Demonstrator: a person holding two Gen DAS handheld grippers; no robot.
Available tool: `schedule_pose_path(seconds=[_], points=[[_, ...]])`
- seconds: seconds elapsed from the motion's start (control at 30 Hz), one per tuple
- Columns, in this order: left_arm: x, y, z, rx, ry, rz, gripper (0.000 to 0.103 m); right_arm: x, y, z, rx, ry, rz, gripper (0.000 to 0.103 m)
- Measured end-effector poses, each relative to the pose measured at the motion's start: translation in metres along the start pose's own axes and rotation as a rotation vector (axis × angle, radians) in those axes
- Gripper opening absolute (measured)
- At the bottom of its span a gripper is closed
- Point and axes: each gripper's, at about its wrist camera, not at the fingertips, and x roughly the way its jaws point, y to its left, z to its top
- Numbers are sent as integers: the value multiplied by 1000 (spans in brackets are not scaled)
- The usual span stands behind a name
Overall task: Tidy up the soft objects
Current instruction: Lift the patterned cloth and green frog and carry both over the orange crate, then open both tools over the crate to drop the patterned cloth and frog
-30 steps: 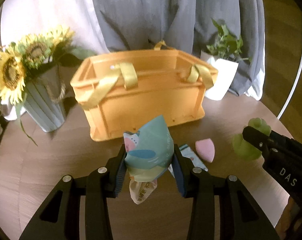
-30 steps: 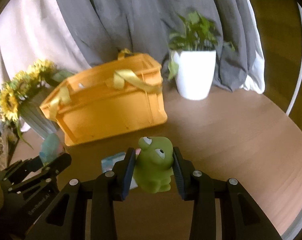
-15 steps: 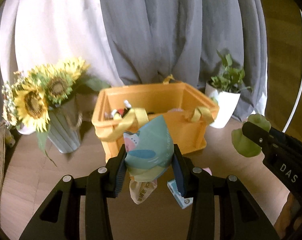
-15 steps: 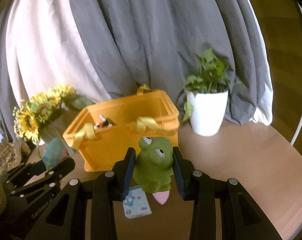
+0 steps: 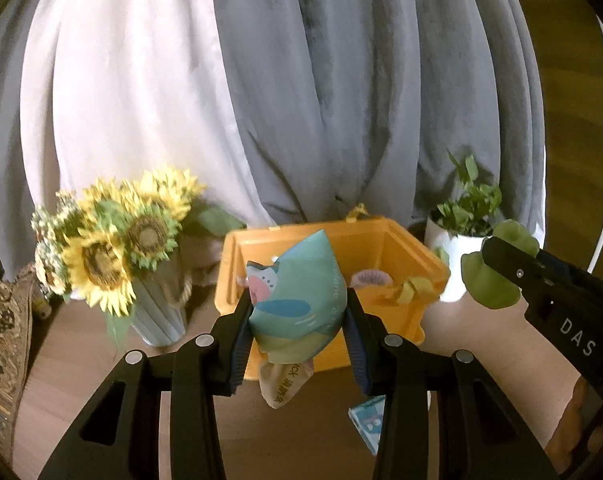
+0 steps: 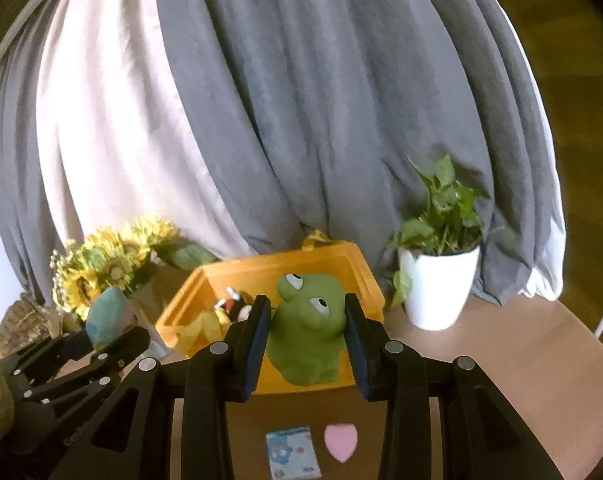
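My left gripper [image 5: 297, 320] is shut on a teal soft pouch [image 5: 297, 300] with a pink and white print, held in the air in front of the orange basket [image 5: 405, 248]. My right gripper [image 6: 306, 330] is shut on a green rubber frog [image 6: 309, 332], also raised before the orange basket [image 6: 269, 270]. In the left wrist view the frog [image 5: 485, 276] and the right gripper show at the right edge. In the right wrist view the pouch [image 6: 105, 316] shows at the left. Small toys [image 6: 233, 308] lie inside the basket.
A sunflower bouquet in a ribbed vase [image 5: 117, 256] stands left of the basket, a white potted plant [image 6: 441, 280] to its right. A pink sponge [image 6: 340, 440] and a small blue packet [image 6: 293, 456] lie on the round wooden table [image 6: 521, 360]. Grey and white curtains hang behind.
Both grippers rose with their loads and tipped up, so the basket and table sank in view, the basket's inside now shows, and more curtain fills the frames. Both grips are unchanged.
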Motion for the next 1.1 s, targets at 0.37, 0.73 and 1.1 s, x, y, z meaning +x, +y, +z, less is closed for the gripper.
schedule_pose_path(seconds=[0.37, 0.73, 1.1], points=[[1, 1, 24, 10, -80, 57, 41, 10, 2, 22, -16, -51, 62, 38], [22, 2, 45, 21, -107, 84, 41, 35, 4, 46, -28, -74, 106, 38], [67, 8, 56, 23, -89, 87, 41, 76, 1, 56, -31, -57, 111, 38]])
